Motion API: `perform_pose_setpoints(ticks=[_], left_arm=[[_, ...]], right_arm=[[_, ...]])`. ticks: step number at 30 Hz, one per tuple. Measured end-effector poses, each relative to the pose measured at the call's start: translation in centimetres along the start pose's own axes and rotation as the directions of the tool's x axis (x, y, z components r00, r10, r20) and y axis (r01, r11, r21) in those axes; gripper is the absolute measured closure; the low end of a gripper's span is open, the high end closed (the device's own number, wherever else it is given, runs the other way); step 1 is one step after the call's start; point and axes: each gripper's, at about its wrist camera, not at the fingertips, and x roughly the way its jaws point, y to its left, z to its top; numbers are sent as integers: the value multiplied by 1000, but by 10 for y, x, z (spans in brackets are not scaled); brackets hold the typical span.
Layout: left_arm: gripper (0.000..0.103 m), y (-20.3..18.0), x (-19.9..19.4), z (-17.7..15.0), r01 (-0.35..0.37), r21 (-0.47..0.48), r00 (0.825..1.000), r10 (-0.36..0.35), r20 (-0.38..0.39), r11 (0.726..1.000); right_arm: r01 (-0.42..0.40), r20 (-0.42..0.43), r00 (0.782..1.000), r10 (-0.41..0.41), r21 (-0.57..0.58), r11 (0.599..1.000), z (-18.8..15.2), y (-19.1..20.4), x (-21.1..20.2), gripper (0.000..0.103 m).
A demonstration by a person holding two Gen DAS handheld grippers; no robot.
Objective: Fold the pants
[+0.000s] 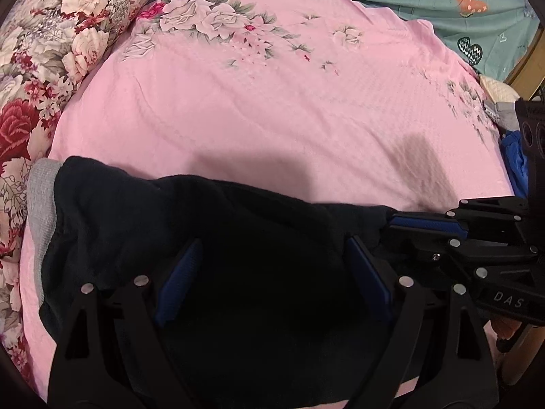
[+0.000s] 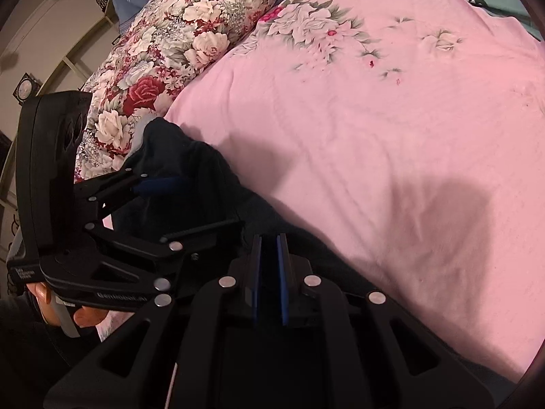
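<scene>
- Two tools work dark pants bunched at the near edge of a pink bed.
- Left tool hangs spread wide over the cloth.
- Right tool, nearly pressed together, appears to pinch a fold; it should lift evenly to keep the crease straight.

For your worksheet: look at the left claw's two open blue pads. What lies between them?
In the left wrist view, the dark pants fill the gap between the left claw's blue pads; no pink sheet shows there.

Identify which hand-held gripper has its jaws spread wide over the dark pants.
The left hand-held gripper: its blue pads stand far apart over the black pants. The right hand-held gripper has its pads nearly together.
</scene>
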Motion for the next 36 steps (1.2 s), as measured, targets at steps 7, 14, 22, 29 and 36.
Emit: perform_pose_setpoints(ticks=[7, 14, 22, 29, 36], left_arm=[[16, 1, 6, -4, -10, 11, 1000, 10, -3, 1000], [16, 3, 5, -5, -10, 10, 1000, 10, 5, 1000], [16, 3, 4, -6, 0, 19, 1000, 0, 13, 1000], [16, 0, 7, -10, -27, 62, 999, 26, 23, 998], [16, 7, -3, -11, 2, 55, 1000, -3, 5, 998]], right_arm=[[28, -10, 1000, -28, -1, 1000, -7, 0, -6, 92], [40, 3, 999, -40, 18, 999, 9, 3, 7, 84], [81, -31, 996, -81, -15, 997, 18, 9, 21, 90], [171, 82, 983, -165, -73, 983, 37, 8, 2, 98], [379, 132, 919, -371, -33, 925, 42, -26, 18, 103]])
